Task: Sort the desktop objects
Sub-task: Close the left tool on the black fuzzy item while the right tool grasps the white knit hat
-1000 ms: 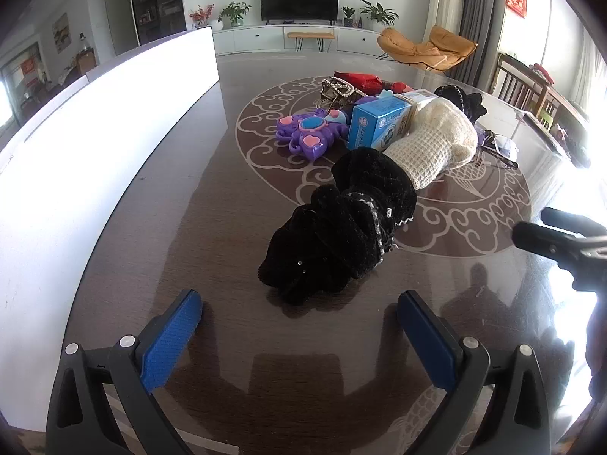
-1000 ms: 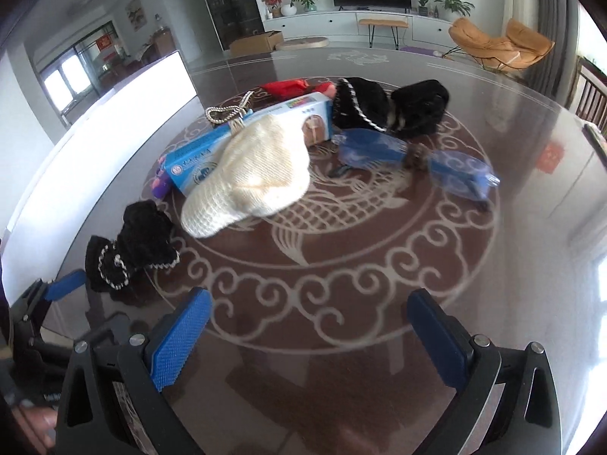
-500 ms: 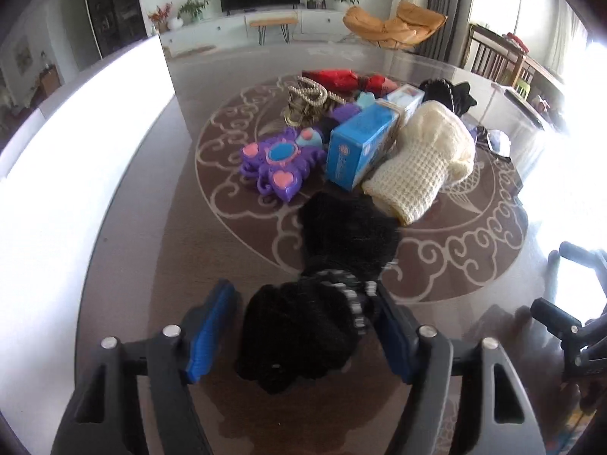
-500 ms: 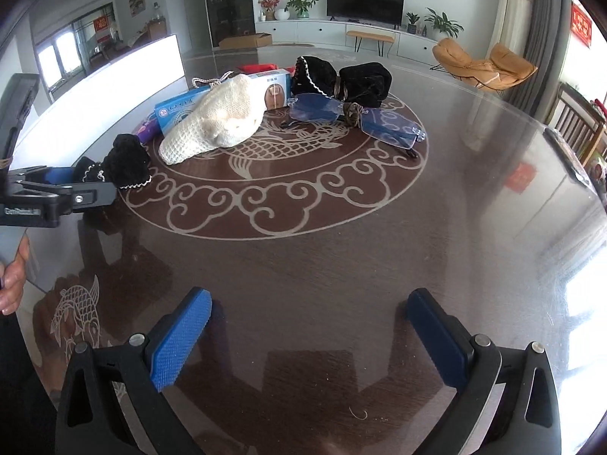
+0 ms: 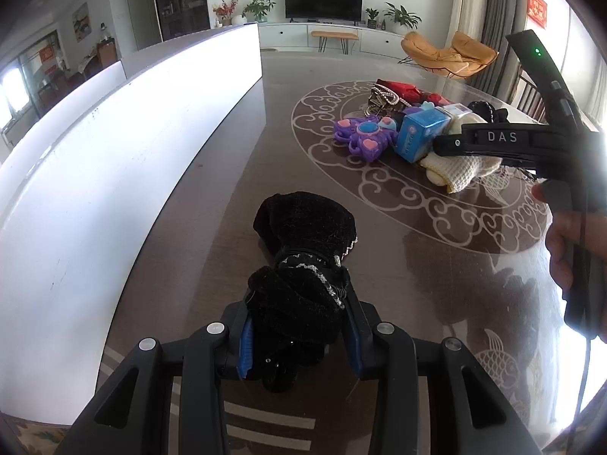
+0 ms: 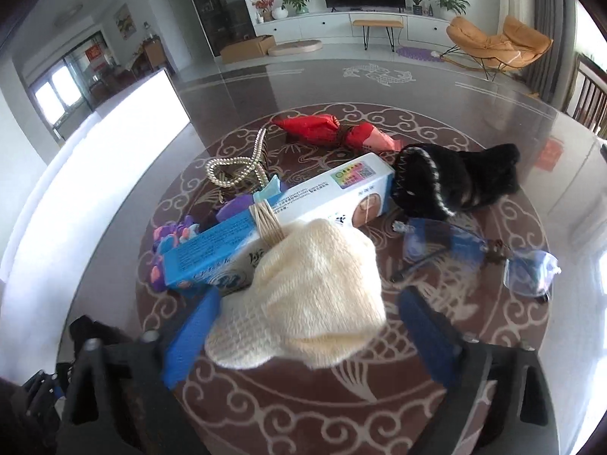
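Observation:
My left gripper [image 5: 299, 335] is shut on a black velvet pouch [image 5: 303, 261] that lies on the dark table near the white wall. My right gripper [image 6: 307, 331] is open, its blue fingers on either side of a cream knitted pouch [image 6: 311, 292]. That cream pouch [image 5: 459, 167] leans on a blue and white box [image 6: 277, 223]. A second black pouch [image 6: 455, 180], blue-tinted glasses [image 6: 489, 256], a red wrapped packet [image 6: 334, 132], a pearl necklace [image 6: 239, 167] and a purple toy [image 5: 364, 138] lie around the box.
A long white partition [image 5: 114, 159] runs along the table's left side. The dark table [image 5: 417, 265] has a round scroll pattern. The right gripper's body and the hand holding it [image 5: 561, 189] stand at the right in the left wrist view.
My left gripper has closed on the black pouch and drawn it back toward the near left. My right gripper has moved forward to straddle the cream pouch.

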